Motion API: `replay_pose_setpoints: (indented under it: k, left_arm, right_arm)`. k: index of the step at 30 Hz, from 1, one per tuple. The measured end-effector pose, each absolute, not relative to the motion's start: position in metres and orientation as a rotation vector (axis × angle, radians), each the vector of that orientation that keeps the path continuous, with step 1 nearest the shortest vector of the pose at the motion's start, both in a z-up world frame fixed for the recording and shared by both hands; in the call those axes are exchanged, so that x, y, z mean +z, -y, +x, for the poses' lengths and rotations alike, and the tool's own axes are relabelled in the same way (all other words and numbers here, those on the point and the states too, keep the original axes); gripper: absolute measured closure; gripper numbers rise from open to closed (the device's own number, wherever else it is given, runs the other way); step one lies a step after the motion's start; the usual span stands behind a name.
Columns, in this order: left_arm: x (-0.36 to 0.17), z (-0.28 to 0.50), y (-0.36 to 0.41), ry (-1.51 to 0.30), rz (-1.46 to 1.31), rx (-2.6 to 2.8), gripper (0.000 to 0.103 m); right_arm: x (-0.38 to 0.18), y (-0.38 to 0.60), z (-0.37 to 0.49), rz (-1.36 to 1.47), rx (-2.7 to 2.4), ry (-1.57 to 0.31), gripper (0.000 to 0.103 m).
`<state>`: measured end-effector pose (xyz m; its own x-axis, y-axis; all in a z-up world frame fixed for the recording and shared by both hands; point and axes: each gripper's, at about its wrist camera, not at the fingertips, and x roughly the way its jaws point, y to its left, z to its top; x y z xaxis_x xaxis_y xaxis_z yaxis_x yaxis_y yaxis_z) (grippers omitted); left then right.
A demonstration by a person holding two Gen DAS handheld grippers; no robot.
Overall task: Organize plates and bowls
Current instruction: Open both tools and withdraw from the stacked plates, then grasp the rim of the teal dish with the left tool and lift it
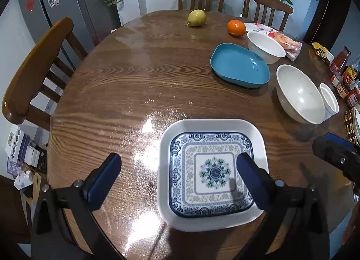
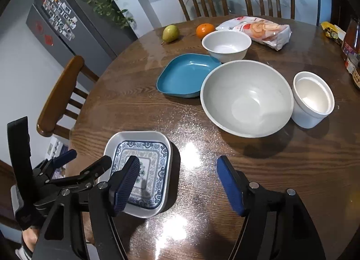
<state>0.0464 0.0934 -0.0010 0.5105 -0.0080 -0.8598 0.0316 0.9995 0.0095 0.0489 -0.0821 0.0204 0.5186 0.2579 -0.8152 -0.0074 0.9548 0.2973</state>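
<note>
My left tongs (image 1: 177, 176) and right tongs (image 2: 177, 183) both gape wide and hold nothing; the square white plate with a blue floral pattern (image 1: 211, 125) lies flat on the round wooden surface (image 1: 135, 80) just below them. I judge the sorting barely begun: ahead wait one teal square plate (image 2: 180, 75), two white bowls (image 2: 245, 98) (image 2: 226, 43) and one white straight-sided cup (image 2: 312, 100), unstacked.

Sq. plate (image 1: 212, 173) was white w/ blue-green floral pattern; dish (image 1: 239, 65) teal; bowls (image 2: 246, 98) white; orange (image 1: 235, 27) orange, pear (image 1: 196, 18) yellow-green; bench (image 1: 135, 84) brown woodgrain; gripper pads (image 1: 104, 180) blue.
</note>
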Motion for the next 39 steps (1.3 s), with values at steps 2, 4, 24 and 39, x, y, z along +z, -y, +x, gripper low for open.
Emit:
replay_pose_setpoints:
  k: [2, 4, 24, 39]
  left_arm:
    - [-0.001, 0.049, -0.092, -1.035, 0.026, -0.027, 0.001]
    - [-0.001, 0.052, -0.092, -1.038, 0.027, -0.031, 0.001]
    - [-0.01, 0.183, -0.063, -1.076, -0.047, -0.119, 0.001]
    - [-0.048, 0.263, 0.004, -1.144, 0.112, -0.2, 0.037]
  right_arm:
    - [0.021, 0.083, 0.05, 0.277, 0.157, -1.016, 0.031]
    - [0.021, 0.085, 0.051, 0.282, 0.153, -1.016, 0.031]
    - [0.002, 0.106, 0.051, 0.396, 0.097, -1.044, 0.019]
    - [0.004, 0.147, 0.032, 0.469, -0.03, -0.989, 0.019]
